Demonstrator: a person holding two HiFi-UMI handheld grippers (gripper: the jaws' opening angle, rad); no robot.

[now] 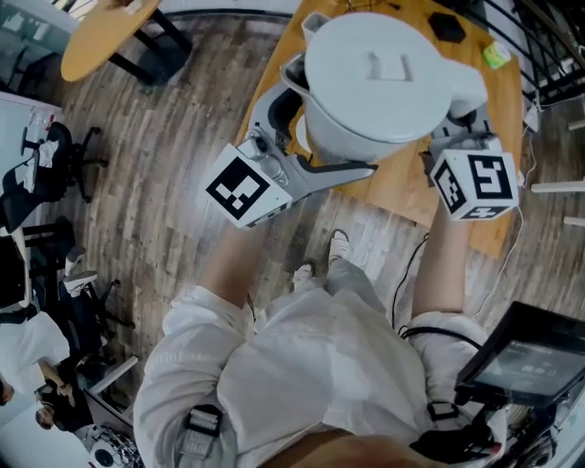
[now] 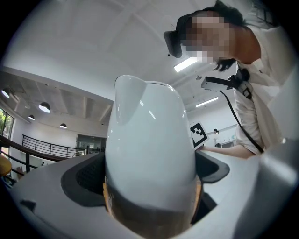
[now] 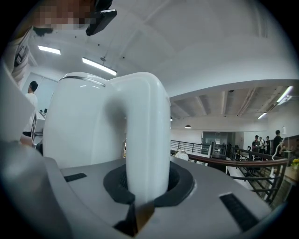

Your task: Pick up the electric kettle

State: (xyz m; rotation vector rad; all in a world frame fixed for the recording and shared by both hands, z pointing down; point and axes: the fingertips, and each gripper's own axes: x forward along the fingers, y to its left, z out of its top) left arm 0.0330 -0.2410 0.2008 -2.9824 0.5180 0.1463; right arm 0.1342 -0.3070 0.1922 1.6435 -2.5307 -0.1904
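Observation:
The white electric kettle hangs high above the wooden table, close under the head camera, with its lid on. My left gripper clasps its spout side. In the left gripper view the spout fills the space between the dark pads, which press on it. My right gripper is at the kettle's other side. In the right gripper view the white handle runs down between the pads, pinched tight, with the kettle's body to its left.
On the table's far end lie a black object and a small green item. A round wooden table stands at the upper left and office chairs at the left. A dark screen sits at the lower right.

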